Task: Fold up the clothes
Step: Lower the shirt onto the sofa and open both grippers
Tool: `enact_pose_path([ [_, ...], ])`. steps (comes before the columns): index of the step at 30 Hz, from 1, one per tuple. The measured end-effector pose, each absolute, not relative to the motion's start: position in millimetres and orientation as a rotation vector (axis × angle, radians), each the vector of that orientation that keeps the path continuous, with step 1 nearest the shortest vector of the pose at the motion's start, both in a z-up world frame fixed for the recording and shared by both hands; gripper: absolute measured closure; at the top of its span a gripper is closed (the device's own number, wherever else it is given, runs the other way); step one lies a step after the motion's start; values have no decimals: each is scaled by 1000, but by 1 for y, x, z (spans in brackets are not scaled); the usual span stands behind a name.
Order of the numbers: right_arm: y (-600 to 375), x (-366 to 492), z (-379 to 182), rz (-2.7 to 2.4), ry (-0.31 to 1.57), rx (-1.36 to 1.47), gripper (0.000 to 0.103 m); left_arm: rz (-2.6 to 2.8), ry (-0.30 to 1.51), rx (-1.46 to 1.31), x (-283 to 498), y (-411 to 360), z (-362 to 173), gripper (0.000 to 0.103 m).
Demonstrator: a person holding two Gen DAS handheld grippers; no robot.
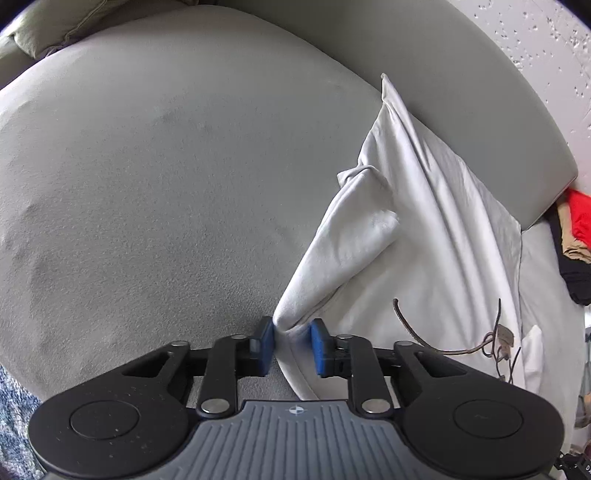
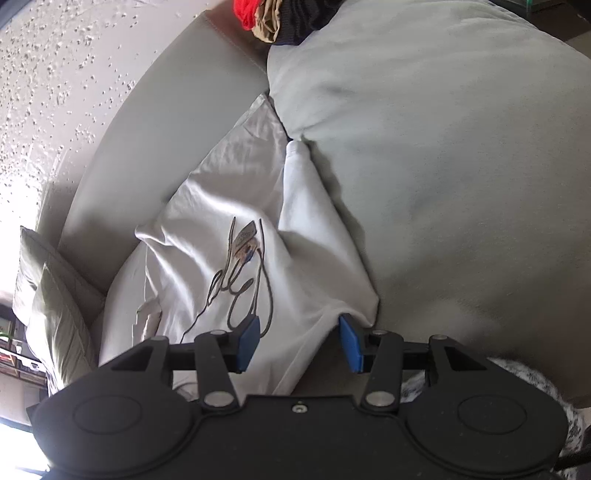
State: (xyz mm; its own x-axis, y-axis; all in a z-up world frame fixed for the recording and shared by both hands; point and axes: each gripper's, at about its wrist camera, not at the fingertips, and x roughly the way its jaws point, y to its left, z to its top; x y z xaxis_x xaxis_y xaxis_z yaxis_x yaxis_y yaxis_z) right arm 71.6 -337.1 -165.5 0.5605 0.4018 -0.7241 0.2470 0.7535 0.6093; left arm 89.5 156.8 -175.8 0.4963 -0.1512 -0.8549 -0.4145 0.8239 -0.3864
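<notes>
A white garment (image 1: 424,236) with a thin line drawing printed on it lies crumpled on a grey couch cushion (image 1: 166,166). My left gripper (image 1: 291,341) has its blue pads (image 1: 266,343) closed around a folded corner of the garment, at the cushion's near edge. In the right wrist view the same garment (image 2: 229,229) lies against the couch back. My right gripper (image 2: 297,343) is open, its blue pads (image 2: 248,341) wide apart on either side of the garment's lower hem, not gripping it.
A pile of red, tan and black clothes (image 1: 574,236) lies at the couch's far end and also shows in the right wrist view (image 2: 280,16). An olive pillow (image 2: 55,306) leans at the other end. A speckled white wall (image 2: 44,92) stands behind the couch back (image 1: 480,110).
</notes>
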Motion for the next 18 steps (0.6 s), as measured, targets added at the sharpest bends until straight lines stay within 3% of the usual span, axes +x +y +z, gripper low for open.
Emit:
enact_pose_path([
  [8,-335,73,-165,103,1000,709,49,352,881,-524,47,144,-149,100],
  [12,-323,75,-161,90,1033,620,48,364,928,-514,39,144,-150,97],
  [15,-307,69,-152,101,1033,550,48,344,959,-490,30,142,-145,87],
  [17,-298,59,-144,154,1029,533,48,302,935,-435,13,135,-131,68],
  [18,-294,55,-142,189,1031,527,48,258,924,-413,7,129,-126,68],
])
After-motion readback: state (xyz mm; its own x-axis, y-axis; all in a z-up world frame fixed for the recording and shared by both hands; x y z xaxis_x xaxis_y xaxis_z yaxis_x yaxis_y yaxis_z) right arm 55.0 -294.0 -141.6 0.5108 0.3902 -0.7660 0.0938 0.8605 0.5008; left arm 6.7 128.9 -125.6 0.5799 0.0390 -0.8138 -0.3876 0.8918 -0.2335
